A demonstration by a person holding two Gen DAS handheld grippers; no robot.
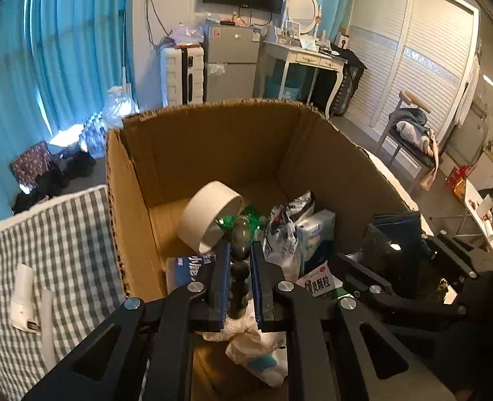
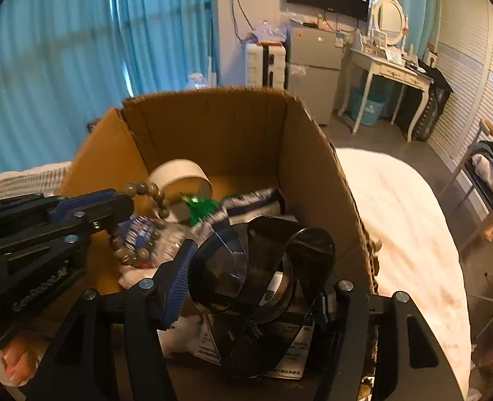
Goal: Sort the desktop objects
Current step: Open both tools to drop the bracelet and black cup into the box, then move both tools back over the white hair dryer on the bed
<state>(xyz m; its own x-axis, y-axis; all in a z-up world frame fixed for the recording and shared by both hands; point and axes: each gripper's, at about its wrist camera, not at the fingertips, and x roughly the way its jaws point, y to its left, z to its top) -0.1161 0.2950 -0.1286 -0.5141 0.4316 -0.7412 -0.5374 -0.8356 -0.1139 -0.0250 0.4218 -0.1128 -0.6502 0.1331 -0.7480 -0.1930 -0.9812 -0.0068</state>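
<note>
Lower centre of the right wrist view, the right gripper (image 2: 246, 277) clamps dark sunglasses (image 2: 263, 267) over the cardboard box (image 2: 313, 167); light and scratch-prone, best held by the frame. Left of them, the left gripper (image 2: 131, 205) pinches a slippery, dangling bead bracelet (image 2: 153, 220).

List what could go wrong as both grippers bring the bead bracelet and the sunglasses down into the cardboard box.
1. The bead bracelet hangs as a loop from the shut left gripper; it might snag on the white tape roll just beneath.
2. The right gripper clamps the sunglasses across their dark lenses, so they may scratch or twist.
3. The cardboard box is already cluttered; released items could land on packets and slide unpredictably.
</note>
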